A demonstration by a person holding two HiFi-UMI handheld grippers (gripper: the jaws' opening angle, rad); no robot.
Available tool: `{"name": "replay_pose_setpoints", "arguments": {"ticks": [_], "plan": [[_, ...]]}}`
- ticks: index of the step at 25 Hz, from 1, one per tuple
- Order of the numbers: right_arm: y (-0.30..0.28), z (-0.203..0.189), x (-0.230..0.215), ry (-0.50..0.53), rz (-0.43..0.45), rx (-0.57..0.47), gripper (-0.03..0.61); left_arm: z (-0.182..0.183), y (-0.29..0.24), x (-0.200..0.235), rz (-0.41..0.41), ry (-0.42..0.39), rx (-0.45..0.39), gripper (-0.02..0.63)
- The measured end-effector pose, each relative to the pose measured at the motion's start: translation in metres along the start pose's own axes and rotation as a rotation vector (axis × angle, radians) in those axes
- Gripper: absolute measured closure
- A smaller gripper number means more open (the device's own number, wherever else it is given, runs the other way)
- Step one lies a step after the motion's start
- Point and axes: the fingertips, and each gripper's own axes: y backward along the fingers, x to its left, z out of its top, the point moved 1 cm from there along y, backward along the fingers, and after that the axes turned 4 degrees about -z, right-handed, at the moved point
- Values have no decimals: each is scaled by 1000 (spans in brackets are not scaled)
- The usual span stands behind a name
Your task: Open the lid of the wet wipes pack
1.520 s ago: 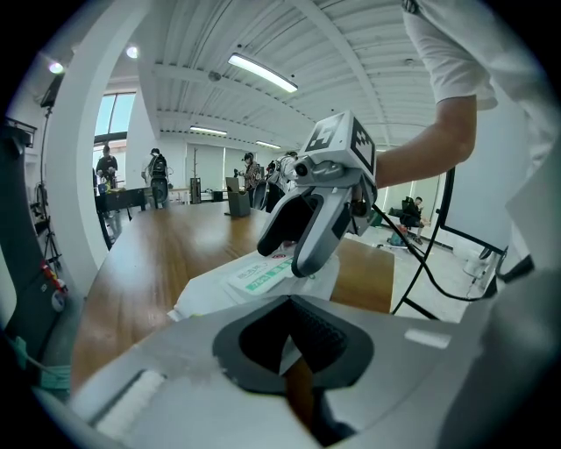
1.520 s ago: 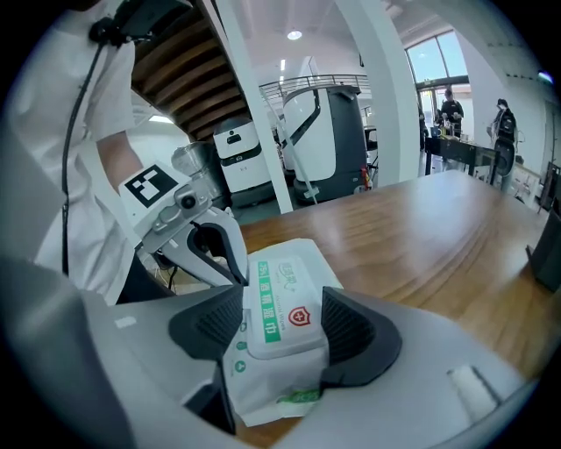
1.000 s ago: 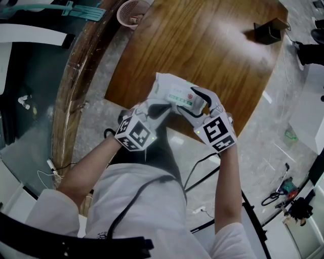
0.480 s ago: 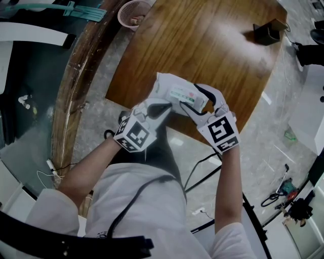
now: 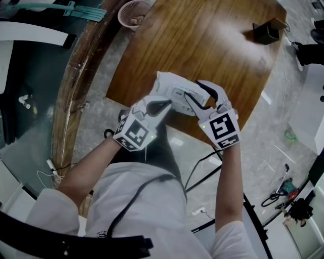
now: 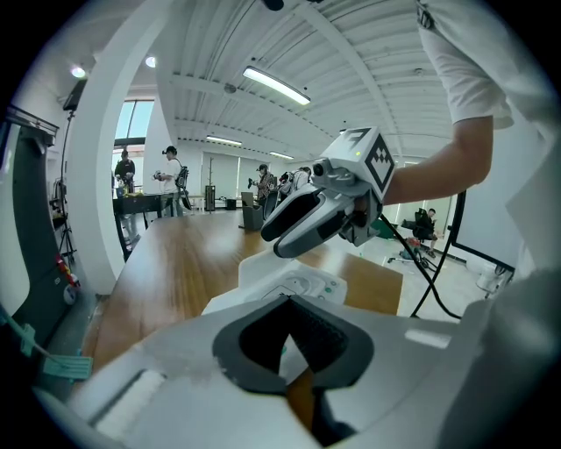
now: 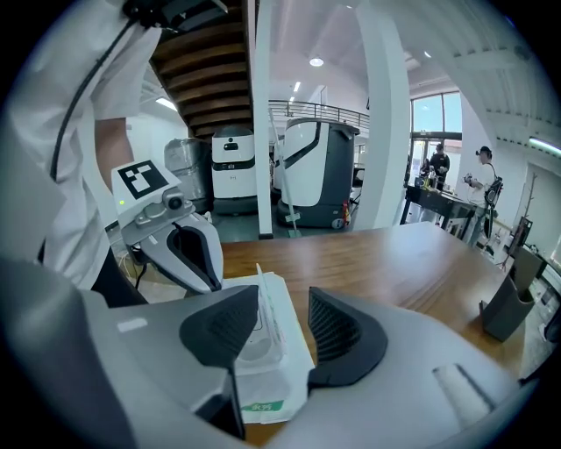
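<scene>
The white wet wipes pack (image 5: 169, 83) lies at the near edge of the wooden table (image 5: 202, 40). My left gripper (image 5: 161, 106) is shut on the pack's near edge (image 6: 289, 289). My right gripper (image 5: 196, 93) reaches over the pack from the right, and its jaws are closing. In the right gripper view the thin lid flap (image 7: 260, 298) stands upright, edge-on, between the right gripper (image 7: 282, 307) pads, close to the left pad, with a gap to the right one. The pack (image 7: 267, 386) with its green label lies below them.
A pink basket (image 5: 132, 11) sits at the table's far left edge and a dark box (image 5: 268, 31) at its far right. The table's rim runs just under both grippers. Cables lie on the floor (image 5: 202, 167). People stand far off (image 6: 171, 171).
The right gripper's jaws have narrowed around the lid and the hand has lifted a little. The lid now stands up from the pack. The left gripper has stayed put.
</scene>
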Motion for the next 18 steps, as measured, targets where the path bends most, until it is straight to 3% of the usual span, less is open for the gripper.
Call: {"name": "replay_pose_setpoints", "arguments": {"ticks": [11,18], "plan": [[-11,-9,-19,-49,-38,0,443,3,8,6,24,7,0,609],[-19,-19,-31,-100,-49,12,443,1,14,7,33,8,7,609]]}}
